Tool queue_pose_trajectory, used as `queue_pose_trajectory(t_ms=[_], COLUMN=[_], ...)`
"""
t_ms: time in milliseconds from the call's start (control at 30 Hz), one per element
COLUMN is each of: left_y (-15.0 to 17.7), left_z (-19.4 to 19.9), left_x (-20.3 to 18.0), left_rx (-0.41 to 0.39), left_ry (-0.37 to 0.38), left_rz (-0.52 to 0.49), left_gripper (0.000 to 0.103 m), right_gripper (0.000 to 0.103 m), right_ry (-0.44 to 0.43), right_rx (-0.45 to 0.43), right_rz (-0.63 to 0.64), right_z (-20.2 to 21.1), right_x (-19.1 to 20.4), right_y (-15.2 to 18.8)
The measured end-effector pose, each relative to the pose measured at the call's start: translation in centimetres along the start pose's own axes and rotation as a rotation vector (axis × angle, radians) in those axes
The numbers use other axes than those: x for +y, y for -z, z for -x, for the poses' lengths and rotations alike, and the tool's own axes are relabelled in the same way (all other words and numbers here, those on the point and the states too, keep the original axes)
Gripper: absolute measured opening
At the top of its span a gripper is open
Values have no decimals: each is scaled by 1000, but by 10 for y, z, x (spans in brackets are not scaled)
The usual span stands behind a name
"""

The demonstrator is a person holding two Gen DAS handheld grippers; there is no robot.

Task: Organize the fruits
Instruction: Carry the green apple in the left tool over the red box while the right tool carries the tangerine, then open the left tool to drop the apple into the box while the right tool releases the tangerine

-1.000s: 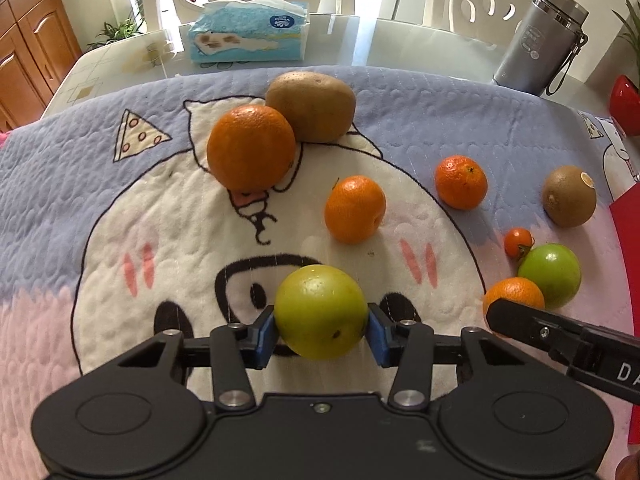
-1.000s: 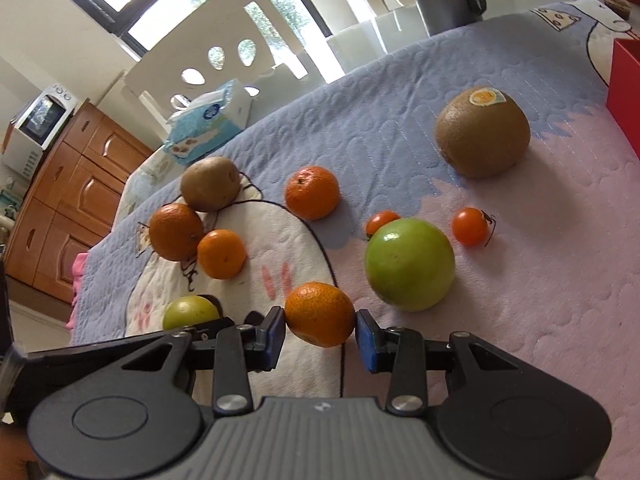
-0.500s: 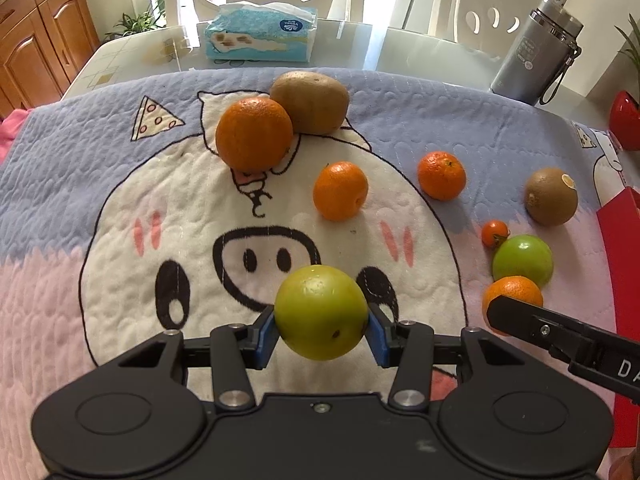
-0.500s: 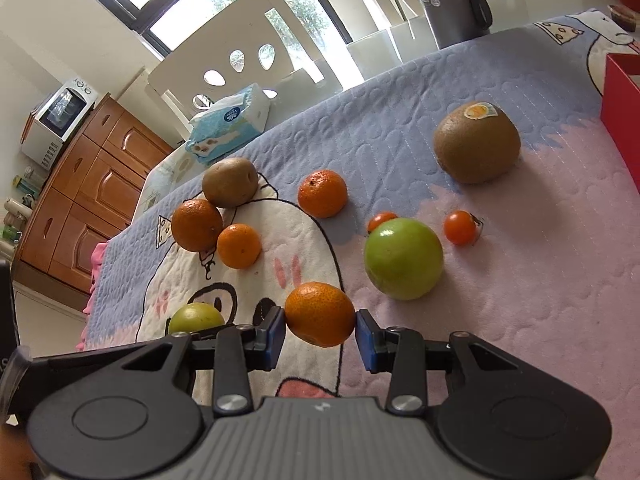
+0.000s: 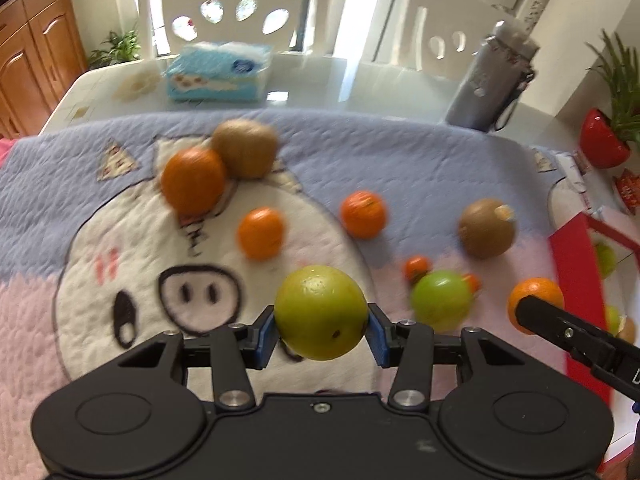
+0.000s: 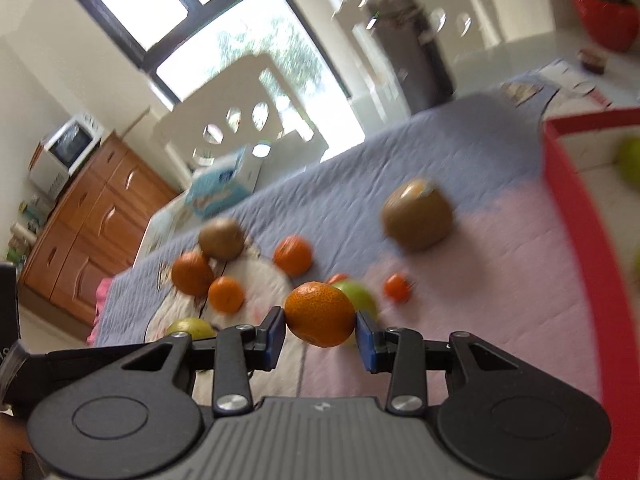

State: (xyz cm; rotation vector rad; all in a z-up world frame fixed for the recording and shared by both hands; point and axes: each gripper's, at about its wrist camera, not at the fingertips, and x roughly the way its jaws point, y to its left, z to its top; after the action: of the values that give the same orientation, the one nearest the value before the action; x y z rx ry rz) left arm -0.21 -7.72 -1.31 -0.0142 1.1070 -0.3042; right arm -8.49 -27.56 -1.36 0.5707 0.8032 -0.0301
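My left gripper (image 5: 321,330) is shut on a yellow-green fruit (image 5: 320,312), held above the pig-pattern quilt (image 5: 100,280). My right gripper (image 6: 320,336) is shut on a mandarin (image 6: 320,314), also lifted; it shows in the left wrist view (image 5: 534,296). On the quilt lie a large orange (image 5: 194,186), two kiwis (image 5: 245,152) (image 5: 486,229), two mandarins (image 5: 261,234) (image 5: 363,214), a green apple (image 5: 441,300) and small tomatoes (image 5: 416,269). A red tray (image 6: 576,216) at the right holds green fruit (image 6: 630,160).
A tissue pack (image 5: 220,72) and a grey flask (image 5: 490,84) stand on the glass table beyond the quilt. White chairs (image 5: 236,12) are behind the table. A red plant pot (image 5: 604,140) sits at the far right. Wooden cabinets (image 5: 24,56) are at the left.
Both grippers have risen and moved right toward the red tray, each still holding its fruit. The tray has come into view in both wrist views. The fruit on the quilt has not moved.
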Motion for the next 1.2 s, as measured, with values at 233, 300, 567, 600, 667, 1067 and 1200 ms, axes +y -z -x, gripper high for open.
queue_pose_trajectory(t_ms=[233, 300, 567, 600, 667, 1067, 1200], left_y=[-21, -28, -45, -45, -45, -28, -24], left_z=[7, 7, 0, -3, -9, -72, -94], left_x=[-63, -84, -180, -193, -219, -313, -325], left_rx=[-38, -43, -60, -64, -62, 109, 162], left_ry=[73, 100, 216, 235, 256, 313, 299], left_rz=[-88, -117, -274, -301, -355, -416, -414], left_gripper=[55, 55, 55, 55, 55, 55, 55], right_gripper=[40, 40, 40, 40, 40, 40, 40], right_ry=[62, 87, 217, 238, 274, 395, 375], right_rx=[-125, -157, -244, -249, -256, -164, -154], right_rz=[-56, -72, -103, -109, -122, -114, -121], right_z=[44, 54, 92, 96, 102, 97, 91], right_x=[-49, -65, -140, -151, -172, -243, -249], right_y=[-23, -29, -50, -52, -56, -50, -49])
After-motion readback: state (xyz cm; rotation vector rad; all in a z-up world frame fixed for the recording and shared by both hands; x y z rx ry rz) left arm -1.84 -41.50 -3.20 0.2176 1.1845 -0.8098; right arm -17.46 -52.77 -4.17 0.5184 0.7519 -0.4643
